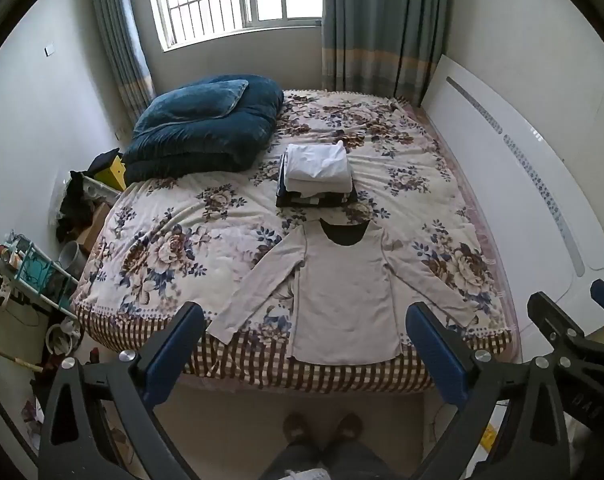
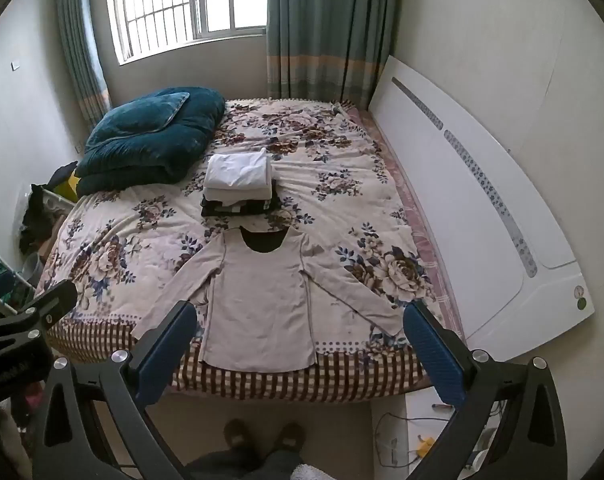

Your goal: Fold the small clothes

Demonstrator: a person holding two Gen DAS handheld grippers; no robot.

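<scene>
Both grippers hang back off the foot of the bed with jaws spread wide and nothing between them: the left gripper [image 1: 306, 340] has its blue-padded fingers [image 1: 173, 344] released and clear of the cloth, and the right gripper [image 2: 297, 340] matches it, fingers [image 2: 430, 352] parted and holding nothing. Straight ahead of both sets of jaws, the pale beige long-sleeved top with the dark neckline [image 1: 346, 292] lies flat and face up on the floral quilted bedspread [image 1: 173, 248], body square to the bed's edge, hem draped just over the brown-and-white checked border [image 1: 261, 364], both sleeves angled outward and down. In the left wrist view the top sits between the two fingers, its right sleeve cuff running behind the right-hand finger; in the right wrist view the same top [image 2: 257, 300] again falls between the jaws. Beyond the neckline, further from the jaws, stands a stack of folded clothes, white on top and dark beneath [image 1: 316, 176]. Off to the far left of that rests a folded teal plush blanket [image 1: 205, 128]. The white headboard panel [image 1: 522, 208] runs along the right side. Below the jaws, the person's slippered feet [image 1: 322, 424] show on the floor.
</scene>
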